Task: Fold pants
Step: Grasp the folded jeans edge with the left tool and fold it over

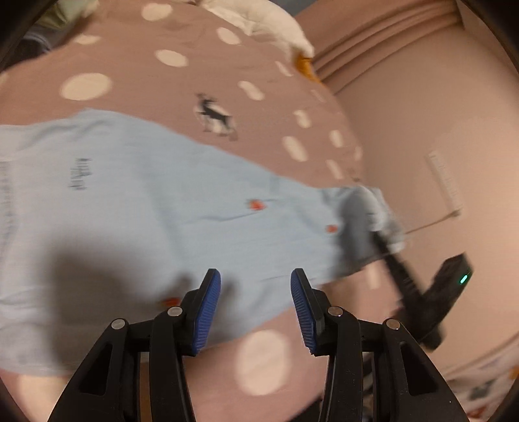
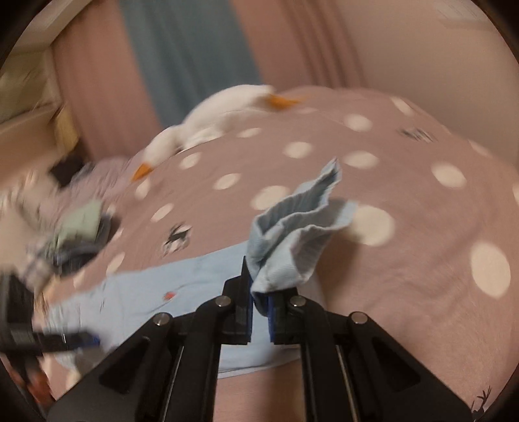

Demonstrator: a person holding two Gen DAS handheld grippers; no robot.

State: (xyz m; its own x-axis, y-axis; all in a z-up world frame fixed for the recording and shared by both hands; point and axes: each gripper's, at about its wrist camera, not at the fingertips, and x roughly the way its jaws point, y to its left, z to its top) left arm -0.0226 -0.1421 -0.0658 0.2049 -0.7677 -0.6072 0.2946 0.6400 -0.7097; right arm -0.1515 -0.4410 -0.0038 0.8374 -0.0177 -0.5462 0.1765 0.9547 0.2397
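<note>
Light blue pants [image 1: 155, 207] with small red marks lie spread across a pink bedspread with cream dots [image 1: 181, 74]. My left gripper [image 1: 255, 282] is open and empty, hovering just above the near edge of the pants. My right gripper [image 2: 259, 302] is shut on the bunched cuff end of the pants [image 2: 292, 233] and holds it lifted off the bed. In the left wrist view the right gripper [image 1: 405, 276] shows as a dark blur at the far end of the pants. The rest of the pants [image 2: 155, 292] trails to the left in the right wrist view.
A white plush goose with an orange beak [image 2: 201, 126] lies at the far side of the bed; it also shows in the left wrist view [image 1: 269, 22]. A pile of other clothes [image 2: 74, 233] sits at the bed's left. Pink curtains [image 2: 292, 39] and a wall stand behind.
</note>
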